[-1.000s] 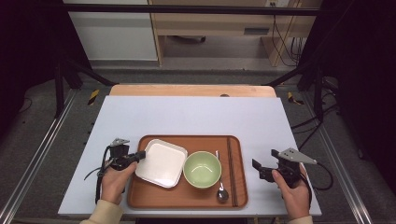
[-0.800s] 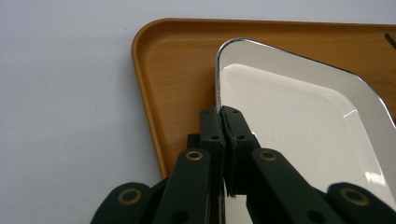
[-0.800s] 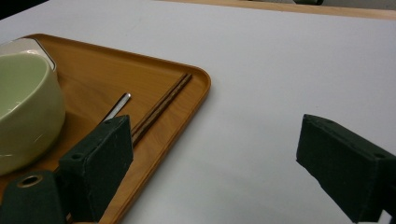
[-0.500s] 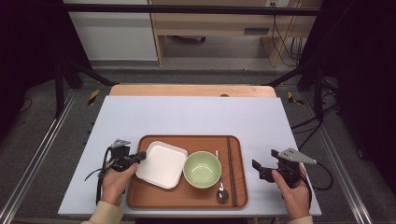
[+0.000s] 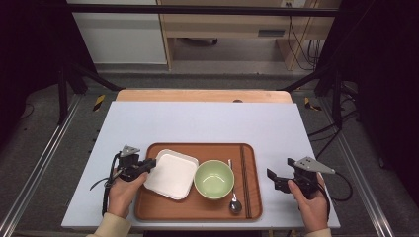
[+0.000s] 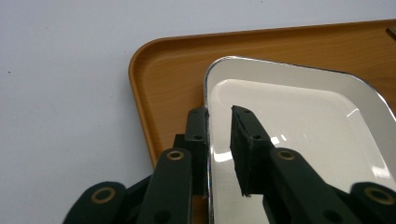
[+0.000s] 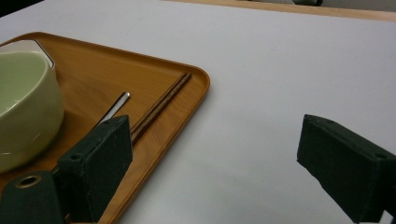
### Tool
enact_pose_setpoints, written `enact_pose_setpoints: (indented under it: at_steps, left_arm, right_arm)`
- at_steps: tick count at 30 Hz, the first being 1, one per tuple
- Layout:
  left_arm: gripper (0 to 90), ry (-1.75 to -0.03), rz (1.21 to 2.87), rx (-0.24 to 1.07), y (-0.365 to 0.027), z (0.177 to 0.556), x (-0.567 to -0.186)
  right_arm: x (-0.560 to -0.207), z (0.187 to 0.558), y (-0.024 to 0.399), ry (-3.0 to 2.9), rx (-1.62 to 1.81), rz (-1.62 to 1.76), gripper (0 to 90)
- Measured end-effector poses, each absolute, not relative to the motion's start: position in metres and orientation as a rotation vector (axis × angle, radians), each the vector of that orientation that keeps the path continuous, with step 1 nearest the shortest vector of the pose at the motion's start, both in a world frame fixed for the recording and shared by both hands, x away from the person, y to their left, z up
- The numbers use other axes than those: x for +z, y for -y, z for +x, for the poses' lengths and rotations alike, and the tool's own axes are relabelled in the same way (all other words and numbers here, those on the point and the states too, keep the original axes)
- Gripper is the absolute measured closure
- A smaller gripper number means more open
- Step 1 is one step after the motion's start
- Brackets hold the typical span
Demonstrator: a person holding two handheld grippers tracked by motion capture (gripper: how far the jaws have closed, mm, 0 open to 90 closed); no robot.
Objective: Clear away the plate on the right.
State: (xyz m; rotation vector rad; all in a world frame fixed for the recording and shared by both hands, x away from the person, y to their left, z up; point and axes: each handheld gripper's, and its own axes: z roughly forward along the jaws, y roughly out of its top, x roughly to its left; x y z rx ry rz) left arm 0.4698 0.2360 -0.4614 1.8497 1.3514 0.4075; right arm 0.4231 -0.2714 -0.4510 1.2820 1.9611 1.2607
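Observation:
A white square plate [image 5: 173, 174] lies at the left of a brown tray [image 5: 197, 146]. My left gripper [image 5: 149, 164] is at the plate's left rim. In the left gripper view the plate [image 6: 299, 116] has its rim between the jaws of the left gripper [image 6: 218, 114]. These jaws have just been opening: one pad is at the rim's outer side and the other stands off it over the plate's inside. A green bowl [image 5: 213, 178] sits mid-tray. My right gripper [image 5: 272, 180] is open over bare table right of the tray, and its jaws [image 7: 215, 135] hold nothing.
A spoon [image 5: 234, 205] and a pair of dark chopsticks [image 5: 243, 177] lie on the tray's right side, close to the right gripper. The pale table top [image 5: 207, 123] stretches beyond the tray to a wooden strip at the far edge.

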Motion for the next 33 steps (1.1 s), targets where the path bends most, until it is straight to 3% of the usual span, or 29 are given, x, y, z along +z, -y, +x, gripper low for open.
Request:
enact_pose_setpoints:
  at_steps: [19,27,33]
  left_arm:
    - [42.0,-1.191,1.883,0.592,-0.218,0.463,-0.445]
    - [20.2,-1.075,1.832,0.638,-0.215,0.460,-0.433]
    - [12.8,-0.965,1.789,0.656,-0.218,0.452,-0.423]
  right_arm:
    - [-0.451,0.423,0.272,-1.959,1.257,1.280,9.3]
    - [-0.449,0.421,0.271,-1.951,1.255,1.269,8.2]
    - [-0.447,0.420,0.270,-1.934,1.262,1.256,6.1]
